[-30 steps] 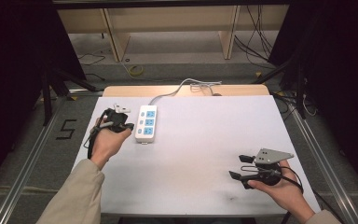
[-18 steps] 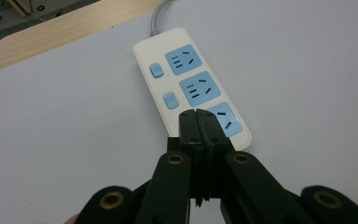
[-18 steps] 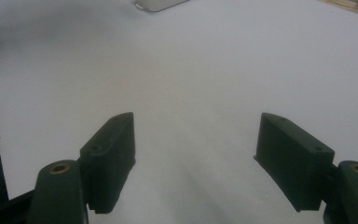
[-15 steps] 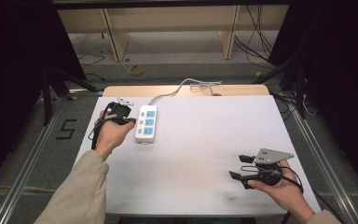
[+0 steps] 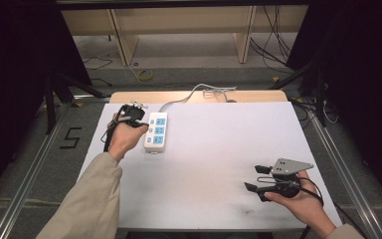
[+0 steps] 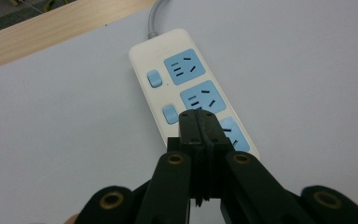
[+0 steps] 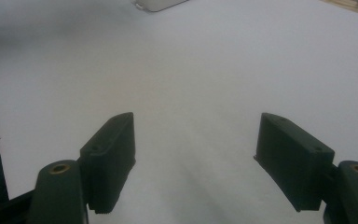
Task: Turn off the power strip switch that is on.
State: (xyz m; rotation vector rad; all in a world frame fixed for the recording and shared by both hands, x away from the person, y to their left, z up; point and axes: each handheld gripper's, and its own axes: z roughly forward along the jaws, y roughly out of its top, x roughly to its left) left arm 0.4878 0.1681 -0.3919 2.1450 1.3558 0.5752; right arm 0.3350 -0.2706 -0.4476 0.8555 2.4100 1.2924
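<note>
- The left gripper (image 6: 199, 122) is hovering with its jaws pressed fully together and nothing between them, tips hanging just over the middle of the power strip (image 6: 191, 88), beside the second of its small blue switches (image 6: 170, 114)
- The power strip is lying flat on the white table (image 5: 219, 164) near the far left corner, its grey cord (image 5: 191, 94) trailing off the back edge
- The right gripper (image 5: 252, 178) is resting near the front right of the table, well apart from the strip, jaws standing wide open and holding nothing
- Judging from the aim, the closed tips are likely heading for a switch; if they are coming down off-centre they could be landing on the blue socket face (image 6: 203, 100) next to it, or slipping off the rounded button
- The strip is lying loose with nothing bracing it, so a slanted push may be sliding or pivoting it across the smooth table rather than working the switch
- The cord could be tugging the strip back if it is shifting
- The nearest switch and part of the nearest socket are being covered by the jaws in the left gripper view
- Whether the tips are touching the strip or hanging just above it is hard to tell
- In the right gripper view the strip is being cut off at the top edge
</note>
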